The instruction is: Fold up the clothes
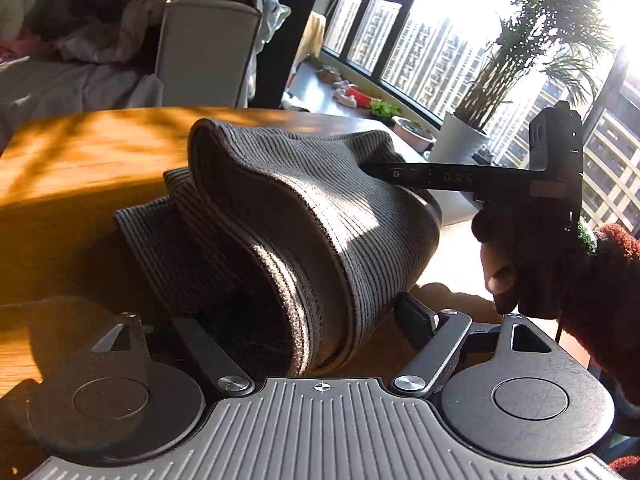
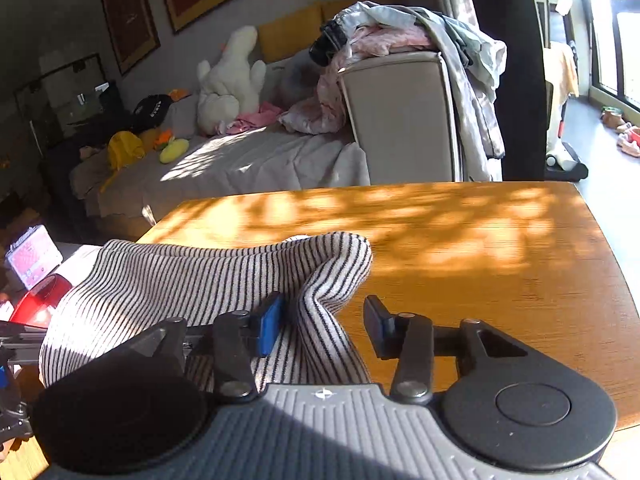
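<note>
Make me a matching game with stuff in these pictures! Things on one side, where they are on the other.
Things:
1. striped garment
2. white plush toy
3. potted palm
4. pile of clothes

Places:
A. by the window
B. on the wooden table, between the right gripper fingers
C. on the bed
D. draped over the chair back

Pairs: 1-B, 2-C, 3-A, 4-D
</note>
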